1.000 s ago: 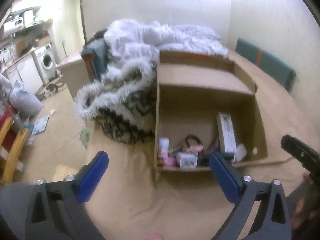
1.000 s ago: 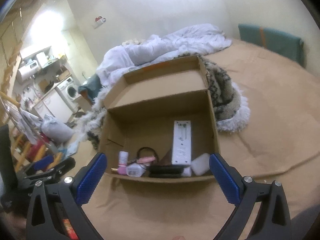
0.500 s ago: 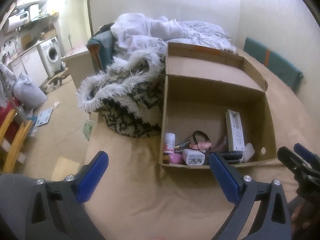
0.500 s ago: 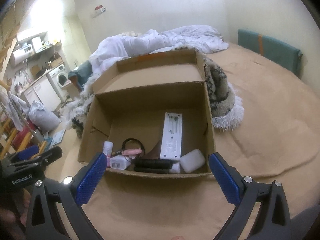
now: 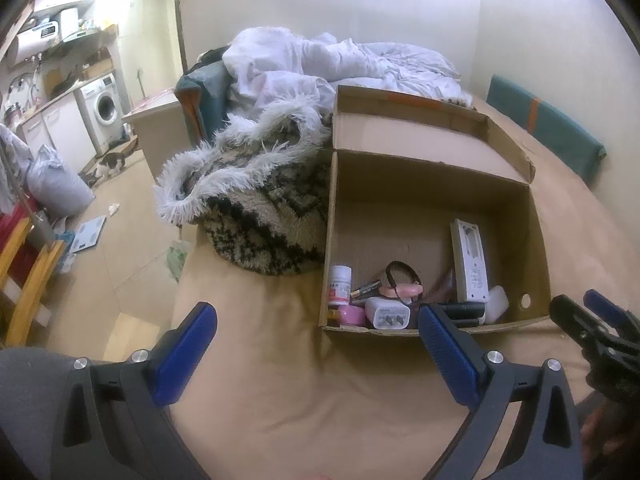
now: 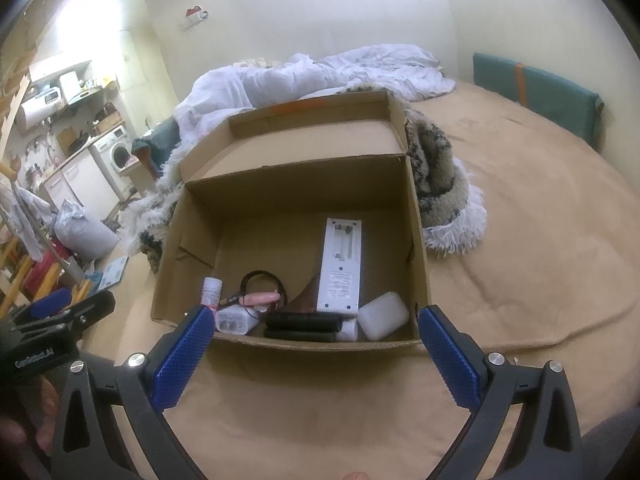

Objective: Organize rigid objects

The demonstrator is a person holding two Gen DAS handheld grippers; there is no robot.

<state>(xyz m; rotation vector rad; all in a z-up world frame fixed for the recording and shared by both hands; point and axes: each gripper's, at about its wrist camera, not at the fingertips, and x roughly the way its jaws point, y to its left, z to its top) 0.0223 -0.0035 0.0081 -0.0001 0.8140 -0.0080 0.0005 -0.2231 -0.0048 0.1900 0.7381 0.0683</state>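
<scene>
Here, in the left wrist view, the left gripper (image 5: 316,344) hangs with fingers wide apart and holding nothing; the box (image 5: 532,216) sits ahead and to its right on the bed (image 5: 260,380). A bottle (image 5: 340,280), charger (image 5: 387,312) and white slab (image 5: 469,260) crowd its near wall.

In the right wrist view, the right gripper (image 6: 314,346) also gapes empty, the box dead ahead. A white case (image 6: 383,316) lies before its right finger, beside what may be black remotes (image 6: 304,324). Whether sorting is starting or ending, I cannot tell.

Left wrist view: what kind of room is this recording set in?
Most likely a small studio flat: a bed with a crumpled white duvet, and a washing machine under a kitchen counter in the same room.
</scene>
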